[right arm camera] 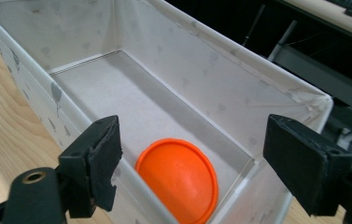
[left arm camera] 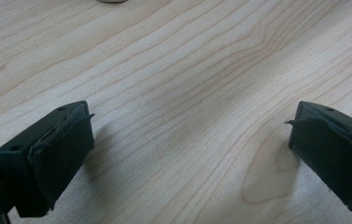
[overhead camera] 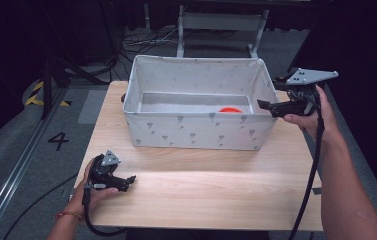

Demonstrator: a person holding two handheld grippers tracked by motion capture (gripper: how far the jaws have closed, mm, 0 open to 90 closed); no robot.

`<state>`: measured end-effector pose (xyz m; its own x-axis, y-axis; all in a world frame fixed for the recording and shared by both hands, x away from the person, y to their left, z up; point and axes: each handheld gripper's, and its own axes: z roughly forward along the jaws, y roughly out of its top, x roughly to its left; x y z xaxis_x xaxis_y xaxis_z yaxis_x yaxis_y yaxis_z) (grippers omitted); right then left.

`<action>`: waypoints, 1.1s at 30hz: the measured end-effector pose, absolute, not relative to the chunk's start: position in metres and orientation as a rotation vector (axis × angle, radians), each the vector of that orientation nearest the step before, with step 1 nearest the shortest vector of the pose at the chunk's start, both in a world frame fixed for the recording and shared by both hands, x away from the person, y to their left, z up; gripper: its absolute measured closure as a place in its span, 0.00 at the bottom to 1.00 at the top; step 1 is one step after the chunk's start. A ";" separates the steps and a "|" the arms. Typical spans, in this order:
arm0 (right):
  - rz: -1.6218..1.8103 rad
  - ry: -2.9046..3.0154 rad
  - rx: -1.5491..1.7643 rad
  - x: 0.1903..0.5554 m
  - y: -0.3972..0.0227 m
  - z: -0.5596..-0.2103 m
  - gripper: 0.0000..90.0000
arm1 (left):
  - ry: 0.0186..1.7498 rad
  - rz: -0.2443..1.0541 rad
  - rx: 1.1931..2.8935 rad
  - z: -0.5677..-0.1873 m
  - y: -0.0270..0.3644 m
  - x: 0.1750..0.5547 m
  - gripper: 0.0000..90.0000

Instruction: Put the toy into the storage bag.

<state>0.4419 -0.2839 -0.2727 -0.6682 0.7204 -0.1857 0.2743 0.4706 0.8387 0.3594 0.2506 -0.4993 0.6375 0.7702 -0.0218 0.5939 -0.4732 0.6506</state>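
Note:
A white fabric bin (overhead camera: 196,131) with a grey pattern stands at the back middle of the wooden table (overhead camera: 201,190). An orange round plate (overhead camera: 231,109) lies on the bin's floor near its right end; in the right gripper view the plate (right arm camera: 177,179) sits below and between the jaws. My right gripper (overhead camera: 266,105) is held at the bin's right end, just above its rim, open and holding nothing. My left gripper (overhead camera: 132,178) rests low over the table's front left, open, with bare wood (left arm camera: 187,116) between its jaws.
The bin's walls (right arm camera: 220,74) stand tall around the plate. Beyond the table lie grey floor, cables (overhead camera: 141,42) and a metal stand (overhead camera: 221,22). A floor mark "4" (overhead camera: 58,140) and yellow-black tape (overhead camera: 36,92) lie to the left.

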 end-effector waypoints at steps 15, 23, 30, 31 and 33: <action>1.027 2.101 0.864 0.385 -0.312 -0.293 0.21 | 1.070 0.371 2.225 -0.499 0.250 0.359 0.00; 0.959 2.089 0.893 0.368 -0.326 -0.321 0.21 | 1.084 0.367 2.221 -0.499 0.250 0.357 0.00; 0.908 2.122 0.891 0.357 -0.336 -0.350 0.21 | 1.089 0.365 2.218 -0.499 0.250 0.357 0.00; 0.905 2.125 0.889 0.356 -0.336 -0.354 0.21 | 1.089 0.365 2.218 -0.499 0.250 0.357 0.00; 0.909 2.127 0.892 0.353 -0.338 -0.360 0.21 | 1.090 0.365 2.219 -0.499 0.250 0.357 0.00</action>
